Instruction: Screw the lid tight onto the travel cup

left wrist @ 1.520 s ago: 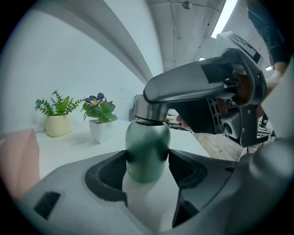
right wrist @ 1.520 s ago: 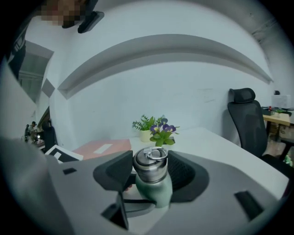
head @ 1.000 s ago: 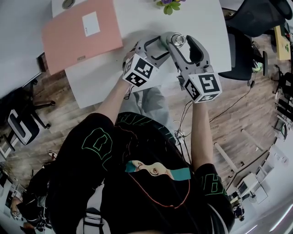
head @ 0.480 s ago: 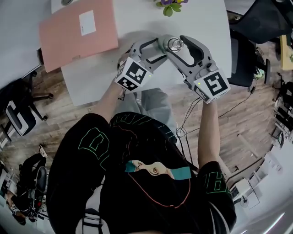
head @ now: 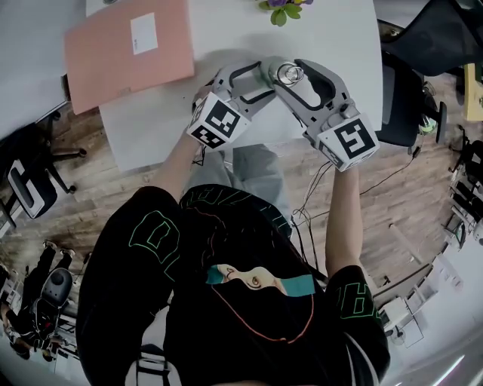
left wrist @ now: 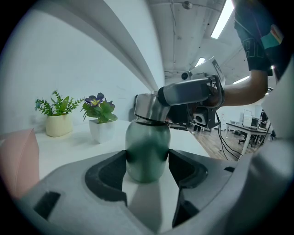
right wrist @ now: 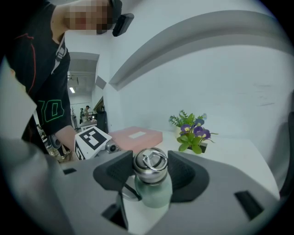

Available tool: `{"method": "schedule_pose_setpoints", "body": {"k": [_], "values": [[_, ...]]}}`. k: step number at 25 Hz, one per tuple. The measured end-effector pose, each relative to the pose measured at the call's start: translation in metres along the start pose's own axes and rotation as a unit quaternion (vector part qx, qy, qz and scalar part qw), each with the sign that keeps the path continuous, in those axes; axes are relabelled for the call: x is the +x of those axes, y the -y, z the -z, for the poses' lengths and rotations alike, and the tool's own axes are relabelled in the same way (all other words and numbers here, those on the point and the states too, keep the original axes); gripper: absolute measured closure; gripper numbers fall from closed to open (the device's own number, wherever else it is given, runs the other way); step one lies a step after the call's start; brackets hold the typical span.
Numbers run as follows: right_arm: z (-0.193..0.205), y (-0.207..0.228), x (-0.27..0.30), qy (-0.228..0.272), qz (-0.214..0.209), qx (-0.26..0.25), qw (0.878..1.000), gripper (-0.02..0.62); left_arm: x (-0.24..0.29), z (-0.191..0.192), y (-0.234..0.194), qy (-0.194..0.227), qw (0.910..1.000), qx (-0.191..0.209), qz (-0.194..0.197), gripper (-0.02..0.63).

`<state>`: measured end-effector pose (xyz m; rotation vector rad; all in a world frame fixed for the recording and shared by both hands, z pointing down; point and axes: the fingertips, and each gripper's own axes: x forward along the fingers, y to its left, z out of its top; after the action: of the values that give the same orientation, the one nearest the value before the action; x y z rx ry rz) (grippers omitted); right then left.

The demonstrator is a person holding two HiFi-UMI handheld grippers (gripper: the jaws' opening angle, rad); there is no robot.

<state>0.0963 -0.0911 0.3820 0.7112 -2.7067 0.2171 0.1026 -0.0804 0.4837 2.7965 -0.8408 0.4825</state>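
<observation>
Position check: travel cup (left wrist: 147, 137) stands upright on the white table (head: 226, 30), top centre of the head view, between the two tools. Pink folder (head: 124, 49) lies well apart at upper left; potted flowers (head: 281, 9) sit at the top edge beyond the cup.

Left gripper (left wrist: 147, 159): clamped on the green body of the cup, one pad pressed to each side, low on the body. No change in grip or pose against the earlier head views. It serves as the anchor.

Right gripper (right wrist: 150, 159): comes in from the right of the head view and reaches over the cup top. Jaws bracket the steel lid (right wrist: 149, 172), with the lid's ring handle showing between them. They have just been closing, and the pads now appear to meet the lid's rim on both sides, pinching it.

Changes over the last second:
- The right tool has rolled. Its marker cube (head: 347, 142) sits at a different tilt and further right in the head view than a second ago.
- Right jaws narrowed onto the lid during the same interval.
- Cup unmoved on the table.

Reading (judgement): this looks like a re-grip between twists. The wrist was wound back with the jaws loose, then the jaws closed for a fresh bite. The lid sits level on the cup mouth with no thread visible, so the task is probably well along, with tightening turns remaining.

Risk: steel rim is smooth, so the pads may slip if the pinch is light.
</observation>
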Motion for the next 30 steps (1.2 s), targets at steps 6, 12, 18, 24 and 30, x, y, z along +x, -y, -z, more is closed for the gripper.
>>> {"method": "schedule_pose_setpoints", "body": {"k": [6, 12, 18, 24, 30], "values": [[0.004, 0.006, -0.002, -0.002, 0.065, 0.037, 0.997, 0.356, 0.005, 0.000, 0.000, -0.001, 1.0000, -0.001, 0.001, 0.308], [0.004, 0.008, -0.002, -0.009, 0.130, 0.083, 0.988, 0.357, 0.004, 0.000, 0.000, -0.001, 1.0000, -0.002, 0.001, 0.308], [0.005, 0.011, -0.003, -0.021, 0.179, 0.125, 0.976, 0.359, 0.006, -0.001, 0.000, -0.002, 1.0000, -0.003, 0.003, 0.308], [0.007, 0.012, -0.003, -0.028, 0.207, 0.153, 0.966, 0.360, 0.007, 0.000, 0.002, -0.002, 1.0000, -0.002, 0.005, 0.308], [0.007, 0.012, -0.004, -0.028, 0.247, 0.167, 0.954, 0.359, 0.007, 0.000, 0.002, -0.002, 1.0000, -0.001, 0.006, 0.308]]}}
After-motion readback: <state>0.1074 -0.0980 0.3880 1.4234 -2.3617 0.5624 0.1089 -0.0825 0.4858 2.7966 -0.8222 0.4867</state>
